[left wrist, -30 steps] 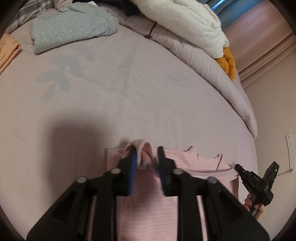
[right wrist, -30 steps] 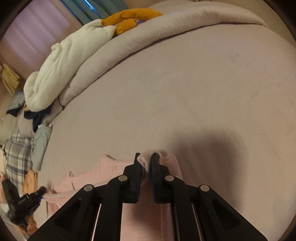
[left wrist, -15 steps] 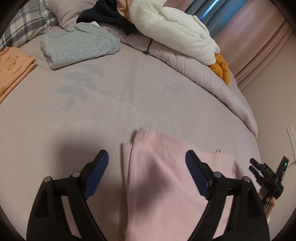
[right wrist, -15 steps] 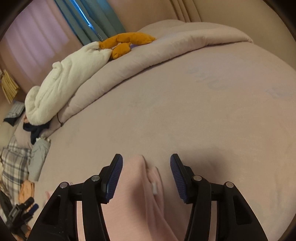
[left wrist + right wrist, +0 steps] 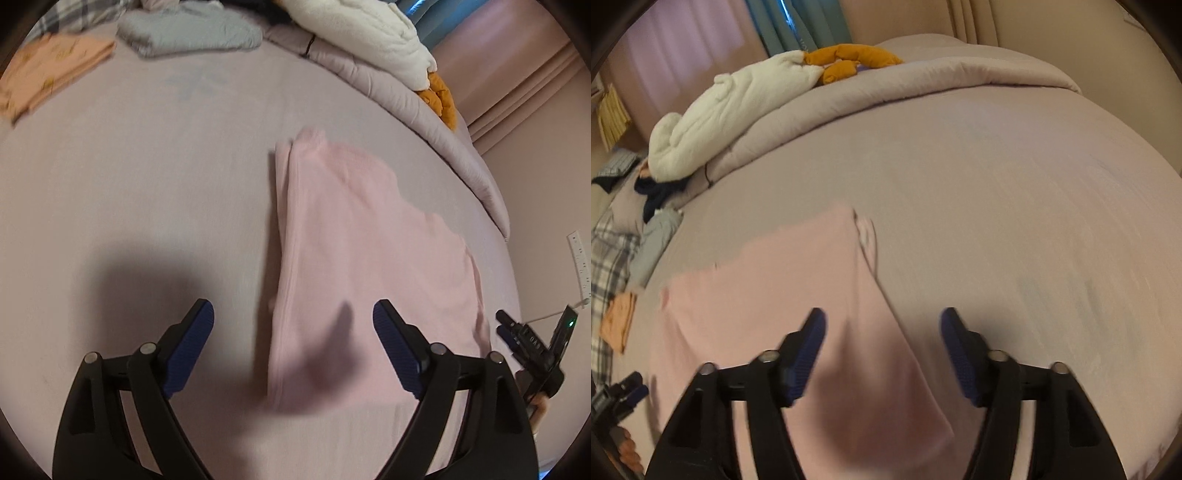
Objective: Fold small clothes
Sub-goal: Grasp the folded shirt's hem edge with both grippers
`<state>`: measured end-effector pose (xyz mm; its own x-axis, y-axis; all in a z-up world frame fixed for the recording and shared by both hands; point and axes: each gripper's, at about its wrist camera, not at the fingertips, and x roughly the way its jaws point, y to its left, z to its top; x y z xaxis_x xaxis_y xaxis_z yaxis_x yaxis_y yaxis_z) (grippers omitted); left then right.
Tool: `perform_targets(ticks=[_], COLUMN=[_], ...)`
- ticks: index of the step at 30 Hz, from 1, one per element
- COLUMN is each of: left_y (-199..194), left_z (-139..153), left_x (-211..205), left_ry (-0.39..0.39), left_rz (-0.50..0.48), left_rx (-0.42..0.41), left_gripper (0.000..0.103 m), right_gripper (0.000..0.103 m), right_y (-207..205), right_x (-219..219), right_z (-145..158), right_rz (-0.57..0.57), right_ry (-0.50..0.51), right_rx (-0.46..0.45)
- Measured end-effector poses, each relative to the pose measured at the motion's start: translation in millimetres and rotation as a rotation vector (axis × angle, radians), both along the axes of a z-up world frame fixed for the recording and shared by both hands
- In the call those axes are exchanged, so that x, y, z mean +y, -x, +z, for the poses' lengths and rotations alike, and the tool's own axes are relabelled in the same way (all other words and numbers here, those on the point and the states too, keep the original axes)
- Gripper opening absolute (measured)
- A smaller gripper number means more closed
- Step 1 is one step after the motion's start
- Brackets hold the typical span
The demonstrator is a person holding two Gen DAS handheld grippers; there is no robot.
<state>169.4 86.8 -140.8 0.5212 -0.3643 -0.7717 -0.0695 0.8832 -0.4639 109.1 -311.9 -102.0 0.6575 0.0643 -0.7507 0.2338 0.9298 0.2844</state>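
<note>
A pink garment [image 5: 354, 251] lies folded flat on the bed; it also shows in the right wrist view [image 5: 783, 314]. My left gripper [image 5: 293, 314] is open and empty, raised above the garment's near left edge. My right gripper [image 5: 882, 321] is open and empty above the garment's near right edge. The right gripper shows at the left wrist view's right edge [image 5: 532, 339], and the left gripper at the right wrist view's lower left [image 5: 617, 402].
The mauve bed sheet [image 5: 147, 177] spreads all around. A folded grey garment [image 5: 192, 26] and a folded orange garment [image 5: 51, 70] lie far left. A rolled duvet [image 5: 886, 92], white blanket [image 5: 731, 103] and orange plush [image 5: 849, 61] line the back.
Both grippers were shut on the pink garment's edge a second ago. They opened, let it drop flat and drew back and up from it.
</note>
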Motion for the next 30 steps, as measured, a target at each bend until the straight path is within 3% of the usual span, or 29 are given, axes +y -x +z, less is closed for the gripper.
perform_targets(ticks=[10, 13, 15, 16, 20, 21, 23, 27, 30], left_y=[23.7, 24.5, 23.3, 21.7, 18.1, 18.5, 21.9, 36.0, 47.0], left_z=[-14.0, -16.6, -20.0, -21.6, -25.4, -25.7, -22.1, -10.8, -4.6], left_x=[-19.2, -25.3, -28.4, -29.1, -31.5, -31.9, -33.7, -39.5, -41.8], left_ry=[-0.042, -0.044, -0.006, 0.015, 0.038, 0.045, 0.031, -0.021, -0.034], left_rz=[-0.039, -0.047, -0.058, -0.055, -0.043, -0.043, -0.039, -0.05, -0.063], left_rx=[0.002, -0.002, -0.003, 0.001, 0.017, 0.023, 0.02, -0.002, -0.006], left_gripper=[0.085, 0.07, 0.055, 0.052, 0.018, 0.017, 0.015, 0.012, 0.011], right_gripper=[0.07, 0.07, 0.07, 0.069, 0.046, 0.031, 0.02, 0.016, 0.015], right_y=[40.7, 43.2, 37.1, 31.0, 8.6, 2.1, -6.2, 18.8, 35.9], right_x=[-10.8, -3.8, 0.3, 1.9, 3.0, 3.3, 4.7, 10.9, 8.2], right_z=[-27.9, -30.9, -34.7, -36.6, -41.9, -42.1, -39.7, -25.4, -11.9], right_rz=[-0.014, 0.013, 0.03, 0.037, 0.043, 0.039, 0.041, 0.043, 0.054], right_ry=[-0.116, -0.166, -0.2, -0.217, -0.274, -0.269, -0.278, -0.225, -0.243], right_rx=[0.057, 0.045, 0.027, 0.017, -0.02, -0.027, -0.028, -0.084, -0.132])
